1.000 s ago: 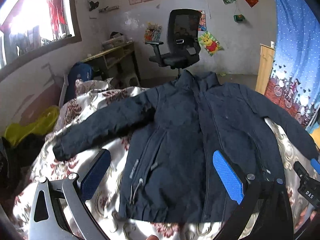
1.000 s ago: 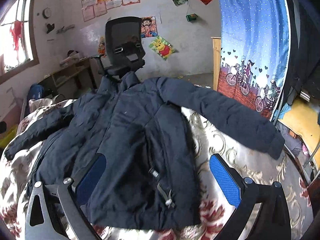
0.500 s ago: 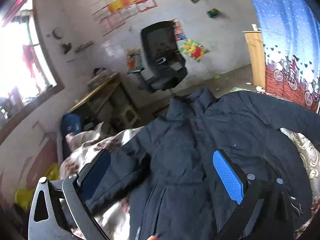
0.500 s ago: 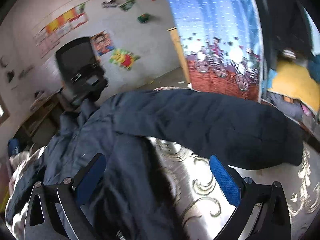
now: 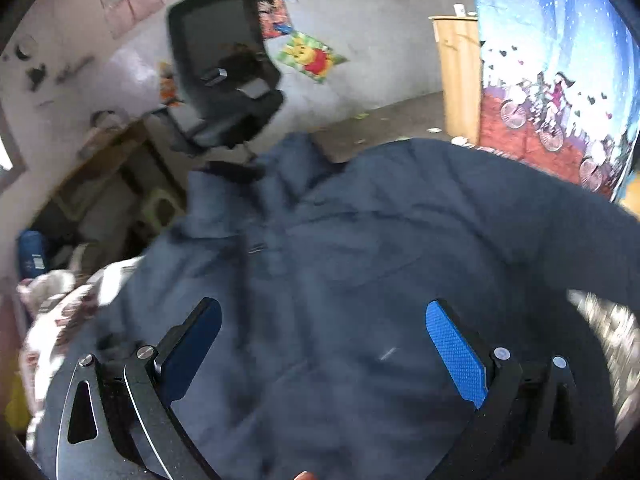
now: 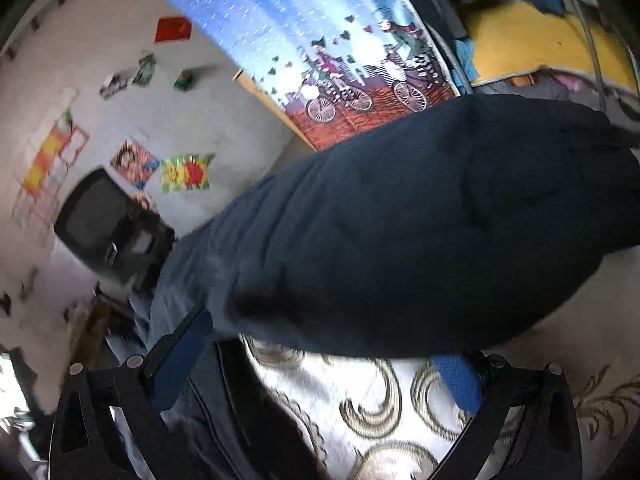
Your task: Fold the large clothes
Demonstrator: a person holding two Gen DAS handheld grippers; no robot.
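Two grippers over one dark padded jacket [image 5: 360,272] spread flat on the bed [image 6: 360,408]. Left gripper [image 5: 324,344]: jaws wide apart, holding nothing, hovering above the chest panel; contact cannot be told through blur. Right gripper [image 6: 316,356]: jaws wide apart, empty, at the near edge of the sleeve [image 6: 420,224], which lies out toward the bed's right edge.

Judgement: jacket is soft, bulky, springy, moderately light; smooth shell likely slips. Best hold looks like the cuff or a seam, pinching a full fold of padding. Beyond the bed's far edge stands a black office chair [image 5: 224,72].
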